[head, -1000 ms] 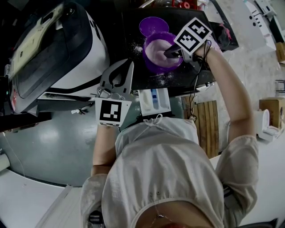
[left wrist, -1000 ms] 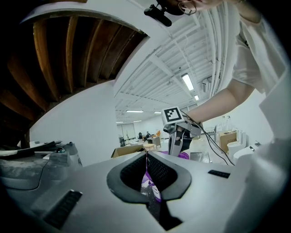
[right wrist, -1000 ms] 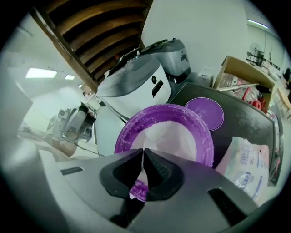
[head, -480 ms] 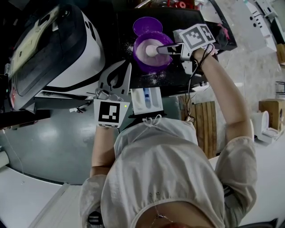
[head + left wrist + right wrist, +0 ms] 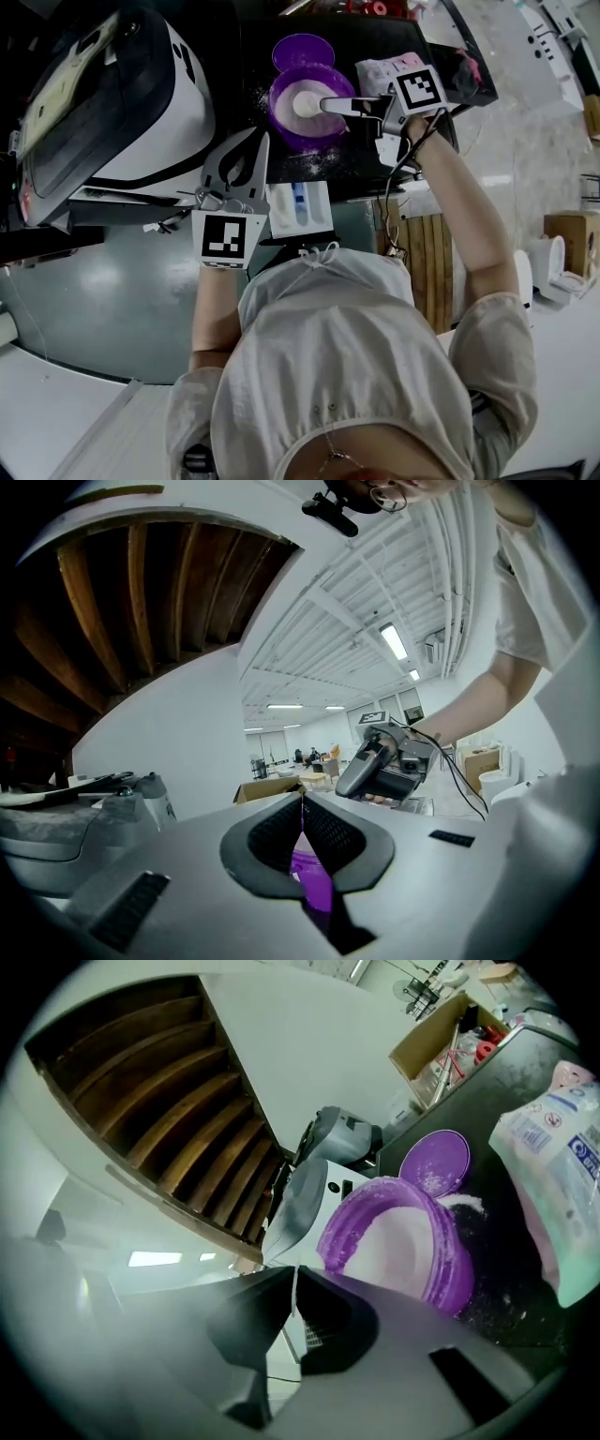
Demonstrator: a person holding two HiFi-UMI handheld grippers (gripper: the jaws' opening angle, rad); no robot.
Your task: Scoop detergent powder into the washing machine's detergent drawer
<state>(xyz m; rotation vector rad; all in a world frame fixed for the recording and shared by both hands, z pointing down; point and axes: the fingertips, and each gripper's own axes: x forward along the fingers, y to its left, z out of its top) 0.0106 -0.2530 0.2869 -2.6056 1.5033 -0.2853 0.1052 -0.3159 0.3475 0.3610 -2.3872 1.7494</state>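
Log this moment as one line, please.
right hand-held gripper: shut on scoop at tub | left hand-held gripper: shut, empty | drawer: open

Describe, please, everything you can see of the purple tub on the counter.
The purple tub is a round, open plastic container, upright on the dark countertop beside the washing machine and largely full of white powder. Its lid lies next to it, and spilled powder dusts the counter around. The right gripper holds a white scoop over the powder.
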